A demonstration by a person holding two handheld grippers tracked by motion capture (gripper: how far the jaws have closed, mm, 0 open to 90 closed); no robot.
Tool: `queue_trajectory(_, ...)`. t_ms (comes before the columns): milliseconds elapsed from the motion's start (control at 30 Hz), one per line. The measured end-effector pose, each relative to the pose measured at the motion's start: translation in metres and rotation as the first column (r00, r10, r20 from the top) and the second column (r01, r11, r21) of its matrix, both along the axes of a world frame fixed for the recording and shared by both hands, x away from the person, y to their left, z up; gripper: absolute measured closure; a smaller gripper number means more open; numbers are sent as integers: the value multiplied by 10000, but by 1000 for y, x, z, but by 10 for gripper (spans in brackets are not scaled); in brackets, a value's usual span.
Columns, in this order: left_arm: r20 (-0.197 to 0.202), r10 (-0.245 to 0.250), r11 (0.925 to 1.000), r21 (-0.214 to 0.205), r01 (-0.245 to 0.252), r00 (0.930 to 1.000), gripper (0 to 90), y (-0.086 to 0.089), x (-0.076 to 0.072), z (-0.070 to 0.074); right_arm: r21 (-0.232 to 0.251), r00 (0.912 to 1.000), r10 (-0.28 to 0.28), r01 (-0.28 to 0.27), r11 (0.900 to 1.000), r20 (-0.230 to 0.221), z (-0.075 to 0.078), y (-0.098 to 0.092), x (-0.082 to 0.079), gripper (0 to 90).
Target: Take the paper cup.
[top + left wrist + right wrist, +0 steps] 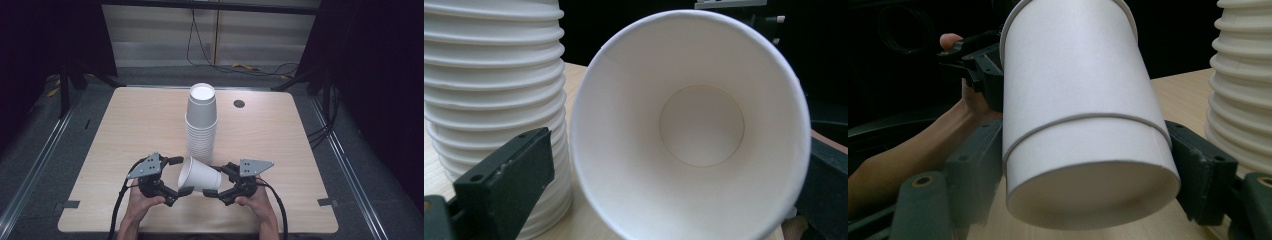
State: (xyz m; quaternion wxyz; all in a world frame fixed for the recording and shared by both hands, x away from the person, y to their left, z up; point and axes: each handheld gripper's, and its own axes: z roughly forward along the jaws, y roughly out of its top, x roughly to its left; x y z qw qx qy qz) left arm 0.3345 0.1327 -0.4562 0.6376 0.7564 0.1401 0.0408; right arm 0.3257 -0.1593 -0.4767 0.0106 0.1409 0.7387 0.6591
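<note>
While held on its side between both tongs, cup lies just in front of stack, base toward right tongs, mouth toward left tongs. Right tongs clamped on base; left tongs spread wide, astride rim, not pressing. Long axis across bench. Stack close behind, apparently touching, likely to be bumped when lifting.

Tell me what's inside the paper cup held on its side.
The paper cup is empty inside: bare white wall and its round bottom show in the left tool's view. A strip of inner wall at the lower left is hidden by the rim.
</note>
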Motion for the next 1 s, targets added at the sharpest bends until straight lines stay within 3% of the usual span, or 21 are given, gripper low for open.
queue_trajectory(500,-271,-565,9984,-43,564,9980,2,-10,4,-1,-200,9997,197,-193,9996,175,-1,6,0,234)
queue_trajectory(767,-155,-587,9983,-38,586,9982,33,-11,3,1,-298,9994,218,-210,9993,284,-1,6,0,233)
queue_trajectory(1000,28,-580,9983,100,579,9983,65,-9,1,2,-680,9989,45,-14,9977,460,-2,10,-1,211)
